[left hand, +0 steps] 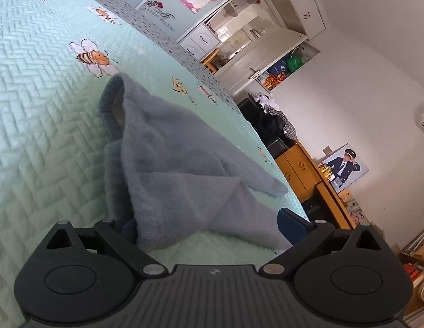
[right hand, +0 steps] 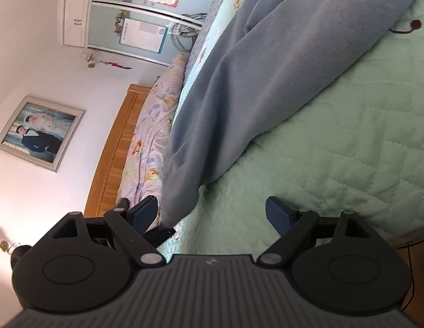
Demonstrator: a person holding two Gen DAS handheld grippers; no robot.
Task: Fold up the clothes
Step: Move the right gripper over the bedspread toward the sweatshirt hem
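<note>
A grey-blue fleece garment (left hand: 173, 161) lies loosely bunched on the mint quilted bedspread (left hand: 42, 125), its ribbed collar (left hand: 108, 101) at the far end. My left gripper (left hand: 209, 225) is open wide at the garment's near edge. The cloth lies between its jaws and covers the left pad, while the right blue pad (left hand: 291, 224) shows free. In the right wrist view the same garment (right hand: 239, 82) runs away from me. My right gripper (right hand: 212, 214) is open just before its near corner (right hand: 173, 207), which sits beside the left pad (right hand: 146, 213). Nothing is gripped.
Bee and flower prints (left hand: 93, 56) dot the bedspread. Past the bed's far edge stand a yellow wooden cabinet (left hand: 302, 169) and dark clutter (left hand: 269, 120). A floral pillow (right hand: 154, 125) and wooden headboard (right hand: 116, 158) lie left of the garment. Floor shows at the lower right (right hand: 414, 287).
</note>
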